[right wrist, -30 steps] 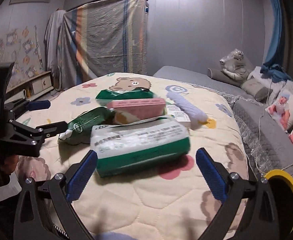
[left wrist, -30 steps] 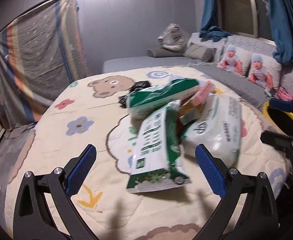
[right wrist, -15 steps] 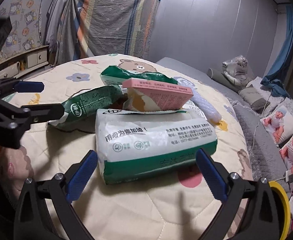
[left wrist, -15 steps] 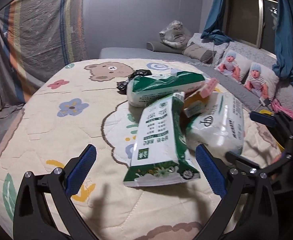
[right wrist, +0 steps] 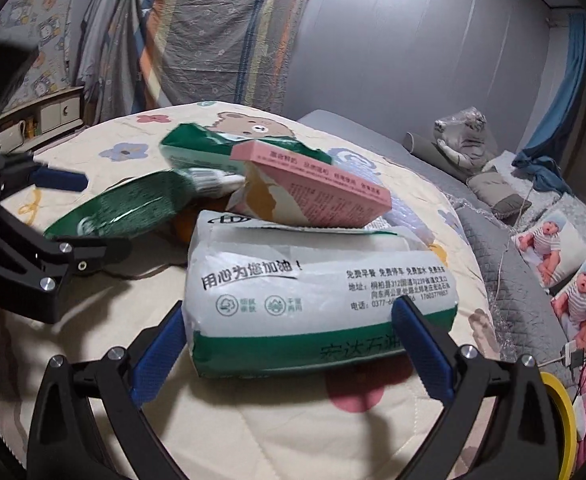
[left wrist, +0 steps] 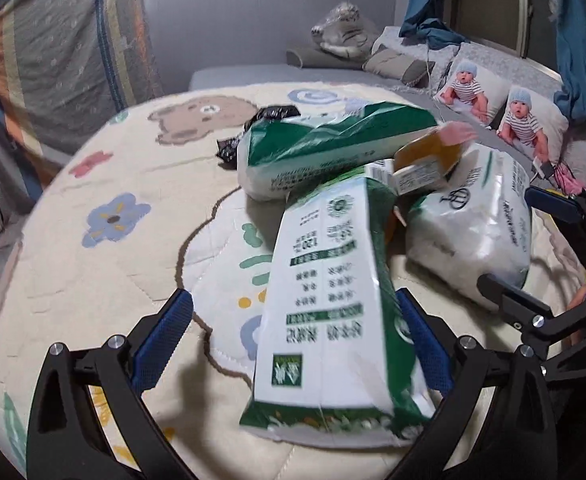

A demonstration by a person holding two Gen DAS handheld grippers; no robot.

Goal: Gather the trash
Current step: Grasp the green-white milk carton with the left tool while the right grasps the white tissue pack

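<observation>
Both my grippers moved closer: left gripper (left wrist: 293,336) jaws spread around green-white flat plastic packet (left wrist: 329,300); right gripper (right wrist: 291,344) jaws spread around white-green tissue pack (right wrist: 313,288). Yellow-rimmed bin (right wrist: 561,408) only in right view.

Black grippers, blue ribbed pads (left wrist: 164,336), silver screws (left wrist: 113,341)

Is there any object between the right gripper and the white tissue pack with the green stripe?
No. The right gripper is open, and the white tissue pack already lies between its fingers with nothing visible in front. But the pink box rests on top of the pack, so it may slide when lifting.
</observation>
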